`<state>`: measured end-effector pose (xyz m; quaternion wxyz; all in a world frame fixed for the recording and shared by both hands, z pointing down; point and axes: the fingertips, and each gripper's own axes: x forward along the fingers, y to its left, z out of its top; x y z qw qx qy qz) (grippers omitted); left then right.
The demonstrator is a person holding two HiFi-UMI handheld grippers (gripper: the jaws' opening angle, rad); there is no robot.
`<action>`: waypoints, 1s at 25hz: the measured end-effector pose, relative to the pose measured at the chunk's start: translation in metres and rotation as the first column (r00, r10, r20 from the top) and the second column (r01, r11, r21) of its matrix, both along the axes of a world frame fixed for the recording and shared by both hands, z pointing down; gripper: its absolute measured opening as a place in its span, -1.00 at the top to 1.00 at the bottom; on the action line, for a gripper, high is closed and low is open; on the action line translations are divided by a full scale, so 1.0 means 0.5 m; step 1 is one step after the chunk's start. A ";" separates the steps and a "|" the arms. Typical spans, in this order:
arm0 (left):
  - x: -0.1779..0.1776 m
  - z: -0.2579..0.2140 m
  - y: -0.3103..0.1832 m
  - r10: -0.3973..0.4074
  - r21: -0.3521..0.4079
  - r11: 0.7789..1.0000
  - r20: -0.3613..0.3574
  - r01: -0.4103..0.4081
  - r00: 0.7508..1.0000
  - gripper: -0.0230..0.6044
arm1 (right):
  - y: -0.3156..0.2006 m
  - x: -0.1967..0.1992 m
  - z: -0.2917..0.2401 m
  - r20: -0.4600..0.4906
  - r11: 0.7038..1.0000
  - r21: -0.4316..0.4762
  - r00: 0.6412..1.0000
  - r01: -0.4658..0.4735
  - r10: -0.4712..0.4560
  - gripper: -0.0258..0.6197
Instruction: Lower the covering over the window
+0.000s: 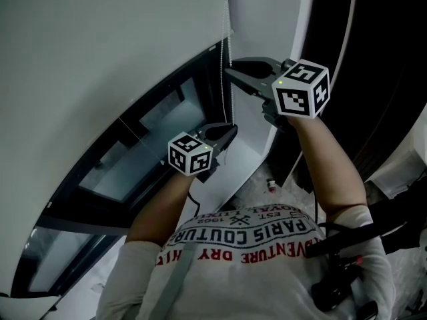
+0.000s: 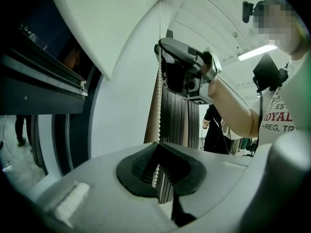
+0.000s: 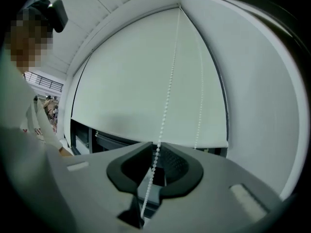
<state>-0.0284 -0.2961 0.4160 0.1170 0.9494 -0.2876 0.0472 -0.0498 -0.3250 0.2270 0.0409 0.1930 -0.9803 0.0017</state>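
The white roller blind (image 1: pixel 100 59) covers the upper part of the dark-framed window (image 1: pixel 153 139); its bottom edge (image 3: pixel 146 139) hangs above the exposed glass. A white bead chain (image 1: pixel 221 85) hangs along the blind's right edge. My left gripper (image 1: pixel 232 129) is the lower one and is shut on the chain (image 2: pixel 159 96), which runs straight up from its pads. My right gripper (image 1: pixel 231 69) is higher on the same chain. In the right gripper view the chain (image 3: pixel 170 81) passes between the right gripper's (image 3: pixel 156 143) jaws with a narrow gap on each side. A second strand (image 3: pixel 200 91) hangs beside it.
A white wall strip (image 1: pixel 267 19) and dark vertical panels (image 1: pixel 373 59) stand right of the window. A small object (image 1: pixel 271 184) lies on the floor below. A person in dark clothes (image 2: pixel 214 130) stands behind, seen in the left gripper view.
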 end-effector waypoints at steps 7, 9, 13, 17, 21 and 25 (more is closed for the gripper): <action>0.013 0.002 0.000 0.004 0.006 1.000 0.000 -0.004 1.000 0.91 | -0.007 0.003 -0.001 0.042 1.000 -0.017 0.999 -0.017 0.018 0.89; 0.015 0.007 0.001 -0.002 0.008 1.000 0.006 0.002 1.000 0.91 | -0.002 0.013 0.004 0.059 1.000 -0.023 0.998 -0.016 0.017 0.90; 0.021 0.048 0.010 0.000 0.000 1.000 0.058 0.000 0.998 0.91 | 0.006 0.020 0.043 0.025 0.999 -0.029 0.999 -0.021 0.022 0.90; 0.017 0.105 0.013 0.000 -0.041 0.999 0.100 0.004 0.995 0.91 | 0.006 0.020 0.100 0.011 0.997 -0.075 1.000 -0.025 0.026 0.90; 0.004 0.170 0.019 -0.013 -0.092 0.995 0.127 0.025 0.992 0.91 | 0.010 0.018 0.167 0.004 0.991 -0.129 1.000 -0.029 0.030 0.90; 0.007 0.215 0.029 -0.013 -0.118 0.993 0.145 0.030 0.989 0.91 | 0.018 0.019 0.212 0.011 0.988 -0.152 0.999 -0.033 0.035 0.90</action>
